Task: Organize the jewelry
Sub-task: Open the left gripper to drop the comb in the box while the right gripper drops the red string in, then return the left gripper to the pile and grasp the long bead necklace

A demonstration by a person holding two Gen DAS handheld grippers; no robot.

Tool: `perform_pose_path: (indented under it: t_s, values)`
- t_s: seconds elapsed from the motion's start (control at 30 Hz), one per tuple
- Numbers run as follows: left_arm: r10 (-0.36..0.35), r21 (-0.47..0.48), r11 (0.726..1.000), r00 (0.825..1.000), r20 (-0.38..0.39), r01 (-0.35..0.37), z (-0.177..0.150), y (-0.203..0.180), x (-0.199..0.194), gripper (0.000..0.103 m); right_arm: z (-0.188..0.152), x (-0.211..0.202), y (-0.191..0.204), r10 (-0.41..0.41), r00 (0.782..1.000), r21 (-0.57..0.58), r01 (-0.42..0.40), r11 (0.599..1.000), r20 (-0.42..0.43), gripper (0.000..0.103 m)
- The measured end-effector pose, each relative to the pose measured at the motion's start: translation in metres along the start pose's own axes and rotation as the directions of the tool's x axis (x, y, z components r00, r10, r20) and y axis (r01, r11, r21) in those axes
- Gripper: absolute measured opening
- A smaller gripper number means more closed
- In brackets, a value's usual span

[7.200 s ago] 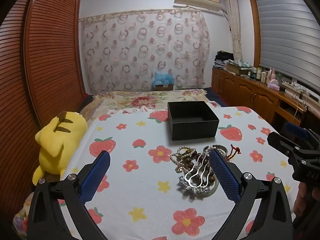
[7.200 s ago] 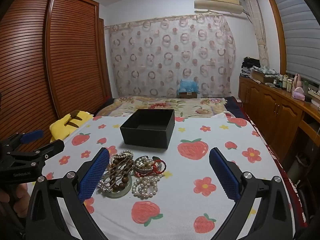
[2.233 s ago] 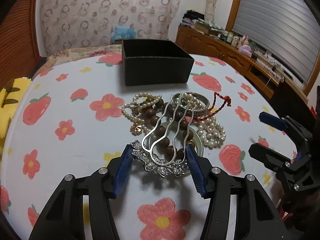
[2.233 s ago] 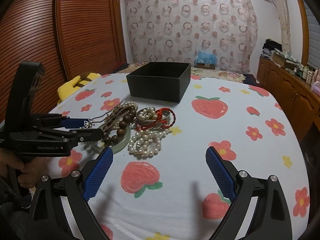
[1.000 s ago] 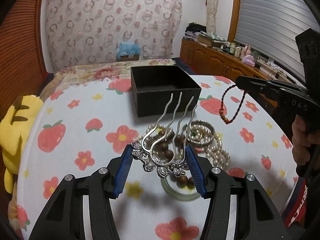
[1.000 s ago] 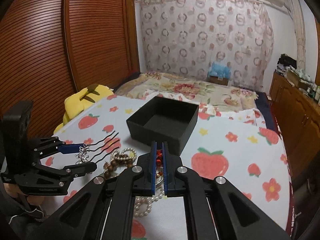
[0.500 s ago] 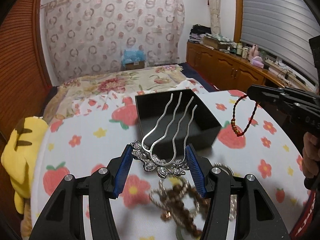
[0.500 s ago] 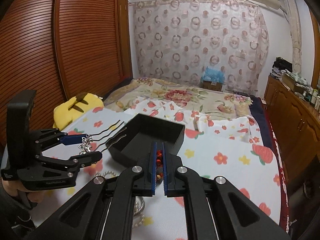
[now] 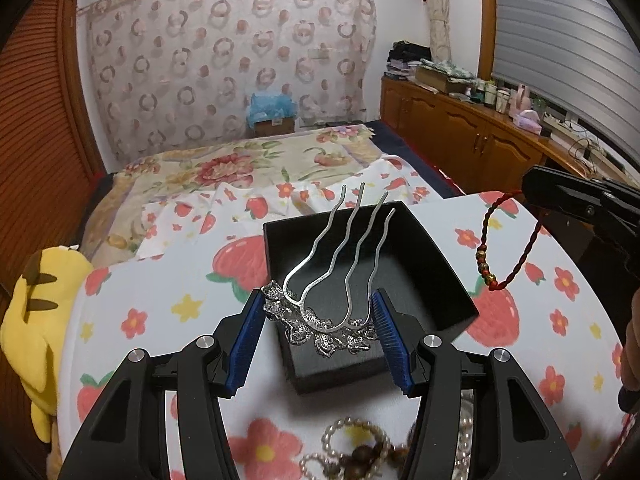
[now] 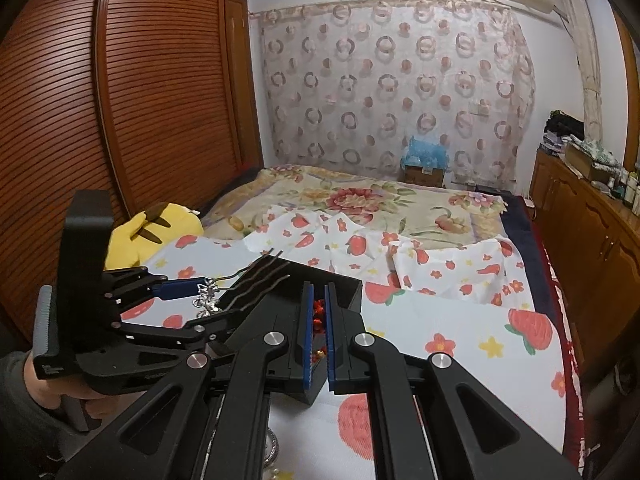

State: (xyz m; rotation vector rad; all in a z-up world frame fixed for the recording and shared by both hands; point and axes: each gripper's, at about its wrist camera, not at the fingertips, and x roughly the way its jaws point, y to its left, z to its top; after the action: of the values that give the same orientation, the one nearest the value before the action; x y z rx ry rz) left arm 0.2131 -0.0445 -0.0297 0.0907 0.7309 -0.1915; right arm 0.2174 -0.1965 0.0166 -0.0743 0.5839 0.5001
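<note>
A silver hair comb (image 9: 340, 264) with an ornate base sits between the blue pads of my left gripper (image 9: 318, 308), tines pointing away. The jaws are opening slightly, and the pads still touch the comb's ends. It hangs over the open black box (image 9: 340, 372). My right gripper (image 9: 532, 186) is shut on a red cord bracelet (image 9: 524, 252) with small beads, dangling at the box's right side. In the right wrist view the red bracelet (image 10: 319, 312) shows between the shut pads of the right gripper (image 10: 316, 292), over the box (image 10: 348, 288). The left gripper (image 10: 206, 300) and comb (image 10: 256, 272) are at left.
The box stands on a strawberry-print bed cover (image 9: 160, 300). Pearl and wooden bead strands (image 9: 360, 452) lie near the bottom edge. A yellow plush toy (image 9: 36, 320) rests at the left edge. Wooden cabinets (image 9: 460, 136) line the right wall, a slatted wardrobe (image 10: 120, 100) the left.
Both grippers have moved forward from over the jewelry pile to over the black box, carrying the comb and the red bracelet. The pile has slid to the bottom of the left wrist view.
</note>
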Motion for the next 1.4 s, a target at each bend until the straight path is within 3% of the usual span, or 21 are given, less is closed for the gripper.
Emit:
perform_pose_path:
  t_s: [0.1,0.4,0.7,0.73,0.77,0.83,1.2,1.4]
  values:
    - [0.001,0.001,1.000,1.000,0.011,-0.001,0.002,-0.003,0.001,0.064,0.002,0.003,-0.001,0.001,1.000,0.002,-0.001,1.000,-0.004,0.006]
    - [-0.006,-0.039,0.999,1.000,0.031,0.007,-0.007,0.016,-0.018,0.064,0.011,0.011,0.005,0.048,0.998,0.004,-0.048,0.999,0.033,0.006]
    - [-0.010,-0.037,0.999,1.000,0.018,0.011,-0.037,0.026,-0.039,0.064,0.000,0.060,0.021,0.088,0.992,0.012,-0.087,0.996,-0.088,0.008]
    - [-0.012,-0.038,0.999,1.000,0.015,0.012,-0.041,0.027,-0.040,0.064,-0.003,0.065,0.023,0.087,0.991,0.013,-0.086,0.996,-0.104,0.021]
    - [-0.013,-0.040,0.999,1.000,0.014,0.014,-0.044,0.028,-0.042,0.064,-0.004,0.070,0.023,0.083,0.990,0.017,-0.082,0.997,-0.114,0.045]
    - [-0.019,-0.045,0.999,1.000,0.010,0.019,-0.050,0.030,-0.045,0.064,-0.006,0.072,0.024,0.089,0.990,0.020,-0.088,0.996,-0.110,0.055]
    - [-0.060,-0.042,0.997,0.998,-0.028,0.059,-0.083,0.023,-0.050,0.064,-0.027,0.033,0.027,0.041,0.995,-0.051,-0.046,0.998,-0.090,0.054]
    - [-0.087,-0.037,0.996,0.995,-0.041,0.085,-0.095,0.016,-0.055,0.064,-0.060,0.013,0.033,0.066,0.989,-0.094,-0.079,0.992,-0.135,0.031]
